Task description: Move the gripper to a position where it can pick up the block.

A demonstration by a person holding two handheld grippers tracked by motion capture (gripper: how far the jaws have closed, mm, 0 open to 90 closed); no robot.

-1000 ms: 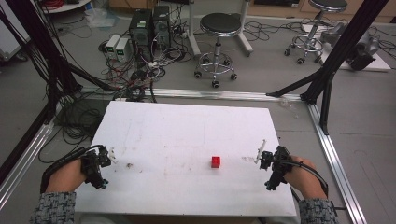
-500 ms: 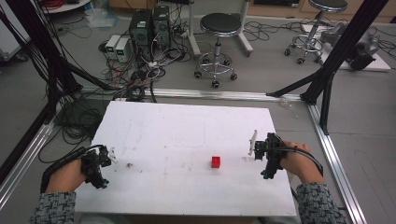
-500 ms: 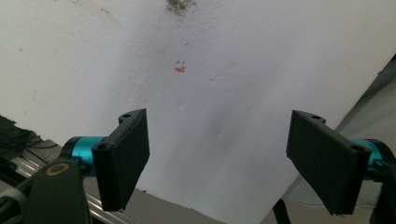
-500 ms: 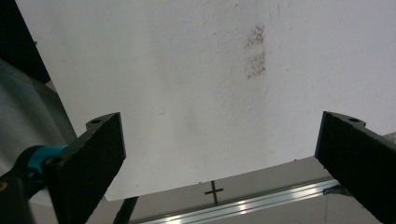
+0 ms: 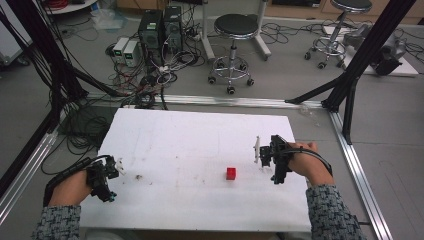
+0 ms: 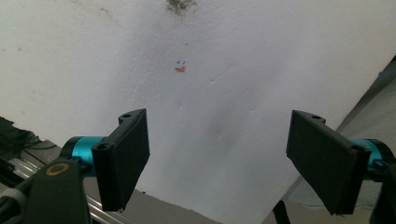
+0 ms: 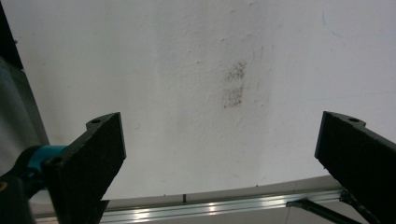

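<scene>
Cube [image 5: 231,173] on table [image 5: 175,135], right of centre; right tool [image 5: 265,155] just beside, left tool [image 5: 107,172] far left.

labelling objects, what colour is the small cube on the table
Red; the cube shows best in the high view.

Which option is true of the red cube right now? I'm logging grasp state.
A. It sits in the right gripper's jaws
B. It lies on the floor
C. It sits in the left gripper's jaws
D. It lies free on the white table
D: the red cube lies alone on the white table, apart from the open right gripper and the open left gripper.
</scene>
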